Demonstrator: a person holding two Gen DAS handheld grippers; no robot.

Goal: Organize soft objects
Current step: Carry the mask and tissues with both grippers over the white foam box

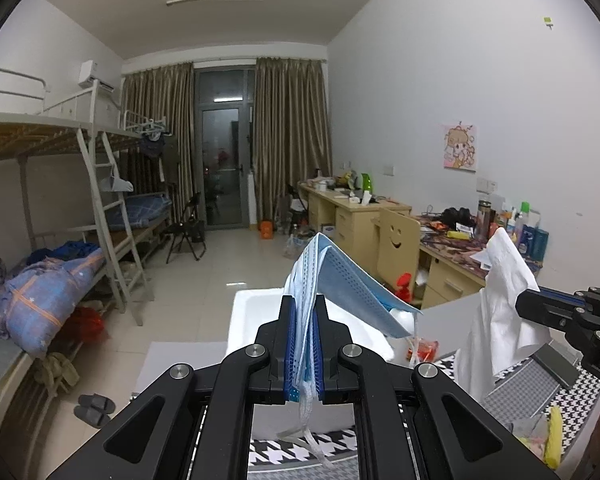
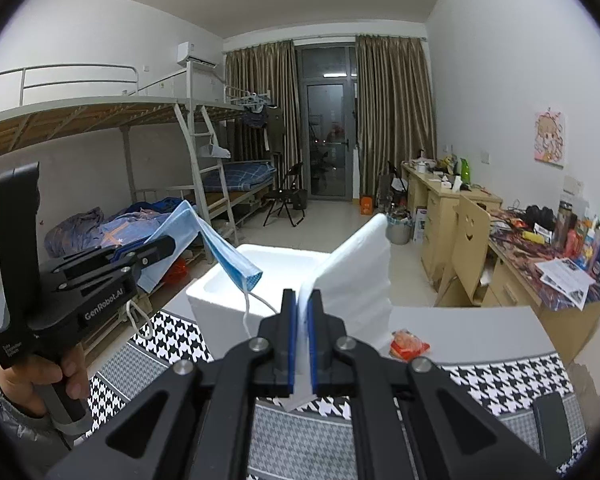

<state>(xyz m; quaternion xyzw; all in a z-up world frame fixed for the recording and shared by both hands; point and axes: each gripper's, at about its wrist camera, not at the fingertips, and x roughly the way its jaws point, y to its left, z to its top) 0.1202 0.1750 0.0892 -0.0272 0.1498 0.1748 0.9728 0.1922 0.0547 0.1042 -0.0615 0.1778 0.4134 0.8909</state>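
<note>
**Mask and tissue held over the foam box**

The left gripper (image 1: 304, 308) has its fingers clamped on a pleated blue face mask (image 1: 340, 280), the right gripper (image 2: 303, 312) on a white paper tissue (image 2: 356, 272). Both hang just above the open white foam box (image 2: 220, 292), probably for dropping in. An orange snack packet (image 2: 410, 345) lies beside the box on the houndstooth-covered bench (image 2: 500, 376), clear of the way.
</note>
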